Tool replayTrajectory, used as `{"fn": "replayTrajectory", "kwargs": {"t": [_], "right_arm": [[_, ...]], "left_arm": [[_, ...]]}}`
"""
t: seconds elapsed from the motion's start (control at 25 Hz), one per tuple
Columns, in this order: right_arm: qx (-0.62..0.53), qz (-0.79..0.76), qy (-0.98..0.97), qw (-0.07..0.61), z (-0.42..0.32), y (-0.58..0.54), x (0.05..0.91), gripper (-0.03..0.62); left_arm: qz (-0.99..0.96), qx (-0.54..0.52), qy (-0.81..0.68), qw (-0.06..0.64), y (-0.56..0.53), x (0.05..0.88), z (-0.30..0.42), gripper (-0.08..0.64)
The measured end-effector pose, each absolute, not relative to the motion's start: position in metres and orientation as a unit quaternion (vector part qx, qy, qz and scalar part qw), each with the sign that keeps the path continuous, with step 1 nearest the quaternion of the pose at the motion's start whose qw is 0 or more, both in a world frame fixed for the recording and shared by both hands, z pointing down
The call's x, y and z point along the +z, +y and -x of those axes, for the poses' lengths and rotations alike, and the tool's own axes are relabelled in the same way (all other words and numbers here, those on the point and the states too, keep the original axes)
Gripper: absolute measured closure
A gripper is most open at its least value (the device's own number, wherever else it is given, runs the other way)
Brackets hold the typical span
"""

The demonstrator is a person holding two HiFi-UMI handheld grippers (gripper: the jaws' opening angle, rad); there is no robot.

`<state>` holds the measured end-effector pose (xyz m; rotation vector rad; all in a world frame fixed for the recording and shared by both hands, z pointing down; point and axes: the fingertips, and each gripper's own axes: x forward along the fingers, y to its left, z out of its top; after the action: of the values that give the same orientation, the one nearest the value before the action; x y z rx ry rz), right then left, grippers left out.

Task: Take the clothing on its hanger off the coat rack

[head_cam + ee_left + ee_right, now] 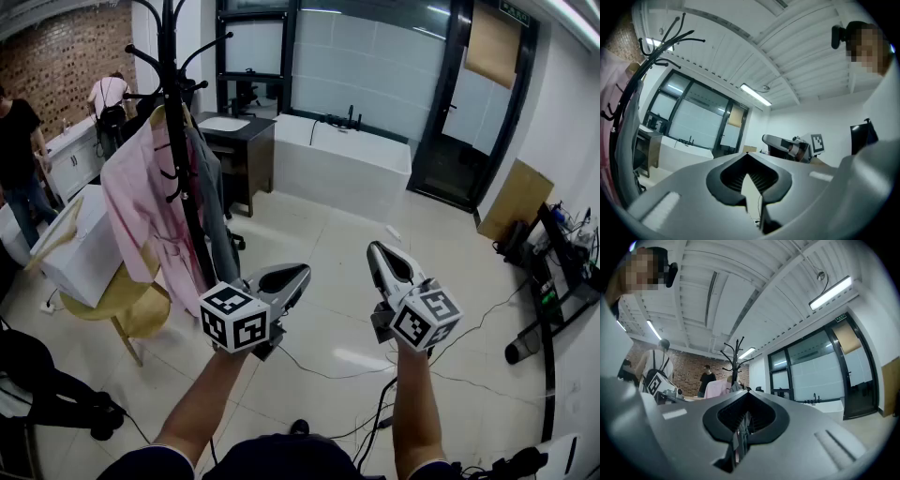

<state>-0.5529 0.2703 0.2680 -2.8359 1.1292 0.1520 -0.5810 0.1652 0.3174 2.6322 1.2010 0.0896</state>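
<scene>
A black coat rack [176, 141] stands at the left. On it a pink shirt [141, 216] hangs from a wooden hanger [161, 114], with a grey garment [214, 211] beside it. My left gripper [298, 274] is held low, right of the rack and apart from the clothes, jaws shut and empty. My right gripper [375, 249] is further right, also shut on nothing. In the left gripper view the rack [644, 65] and grey garment [626, 140] fill the left edge. In the right gripper view the rack [736, 357] and pink shirt [717, 389] are small and far.
A white box [89, 248] rests on a round yellow stool [122, 300] left of the rack. A dark desk [234, 141] and a white counter [342, 164] stand behind. Cables [337, 370] cross the floor. Two people [19, 159] work at the far left.
</scene>
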Motion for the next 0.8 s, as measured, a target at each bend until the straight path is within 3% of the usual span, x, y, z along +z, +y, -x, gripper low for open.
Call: {"fn": "replayTrajectory", "kwargs": {"t": [0.8], "right_arm": [[0.038,0.923,0.374,0.078,0.442,0.360,0.289,0.592]], "left_arm": [[-0.911,0.043,0.393,0.118,0.241,0.331,0.468,0.548]]}}
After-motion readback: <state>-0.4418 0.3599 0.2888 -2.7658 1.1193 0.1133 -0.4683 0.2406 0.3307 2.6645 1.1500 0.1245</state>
